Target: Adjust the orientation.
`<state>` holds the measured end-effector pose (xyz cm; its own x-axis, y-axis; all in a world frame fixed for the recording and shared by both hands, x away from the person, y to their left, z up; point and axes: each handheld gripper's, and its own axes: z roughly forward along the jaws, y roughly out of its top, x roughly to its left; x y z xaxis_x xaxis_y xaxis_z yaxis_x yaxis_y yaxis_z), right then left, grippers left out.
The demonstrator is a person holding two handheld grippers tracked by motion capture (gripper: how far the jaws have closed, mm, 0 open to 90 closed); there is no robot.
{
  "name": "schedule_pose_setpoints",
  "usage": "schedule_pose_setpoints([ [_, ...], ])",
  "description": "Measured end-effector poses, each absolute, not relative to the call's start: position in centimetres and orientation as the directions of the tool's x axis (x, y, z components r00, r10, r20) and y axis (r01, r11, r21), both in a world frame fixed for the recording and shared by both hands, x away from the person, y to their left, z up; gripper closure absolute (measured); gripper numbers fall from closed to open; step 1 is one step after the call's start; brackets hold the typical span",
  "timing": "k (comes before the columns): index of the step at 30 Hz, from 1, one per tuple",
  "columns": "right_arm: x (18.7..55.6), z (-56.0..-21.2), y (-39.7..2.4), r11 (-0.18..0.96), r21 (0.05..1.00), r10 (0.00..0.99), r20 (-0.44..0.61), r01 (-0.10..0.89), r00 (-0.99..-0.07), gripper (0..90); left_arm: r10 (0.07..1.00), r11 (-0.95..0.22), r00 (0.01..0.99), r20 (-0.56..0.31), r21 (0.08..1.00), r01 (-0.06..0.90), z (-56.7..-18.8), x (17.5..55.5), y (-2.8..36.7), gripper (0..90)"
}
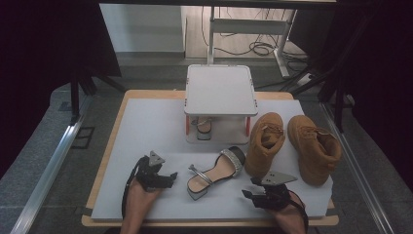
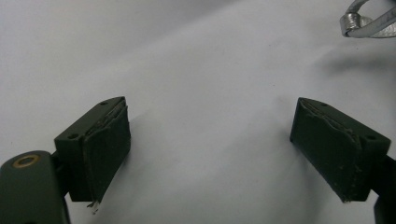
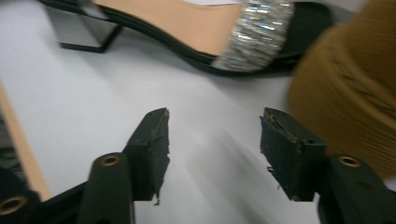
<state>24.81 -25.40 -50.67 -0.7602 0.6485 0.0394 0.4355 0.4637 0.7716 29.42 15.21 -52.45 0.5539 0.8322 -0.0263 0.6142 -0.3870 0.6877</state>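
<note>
Nearest the person, the right hand-held gripper (image 1: 249,194) hangs low over the white desk (image 1: 146,126) with its jaws apart and nothing between them; the left hand-held gripper (image 1: 171,176) sits likewise spread wide and empty. Between the two, a little ahead of both, lies the black block-heeled sandal with a tan insole and glittering silver toe strap (image 1: 214,173), on its sole, heel toward the person, toe angled away toward the right. It looks light and fairly stiff in the sole, while the thin silver ankle strap (image 2: 366,21) is floppy and would slip; the block heel (image 3: 86,30) or the sole edge at the arch seems the firmer hold (the sequinned band may snag). Just beyond the right hand-held gripper stand two tan suede lace-up boots (image 1: 314,146), the nearer one touching the sandal's toe. Farthest off is a small white two-tier rack with red posts (image 1: 220,90), a second sandal (image 1: 203,127) on its lower shelf.
</note>
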Motion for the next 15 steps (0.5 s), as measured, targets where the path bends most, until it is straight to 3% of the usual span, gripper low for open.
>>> schedule_pose_setpoints([
  [15,26.3,-51.6,-30.3,0.391,0.745,0.806,0.006,0.541,-0.591,21.8,0.832,-0.386,0.554,-0.027,0.689,0.614,-52.5,29.4,15.2,12.0],
])
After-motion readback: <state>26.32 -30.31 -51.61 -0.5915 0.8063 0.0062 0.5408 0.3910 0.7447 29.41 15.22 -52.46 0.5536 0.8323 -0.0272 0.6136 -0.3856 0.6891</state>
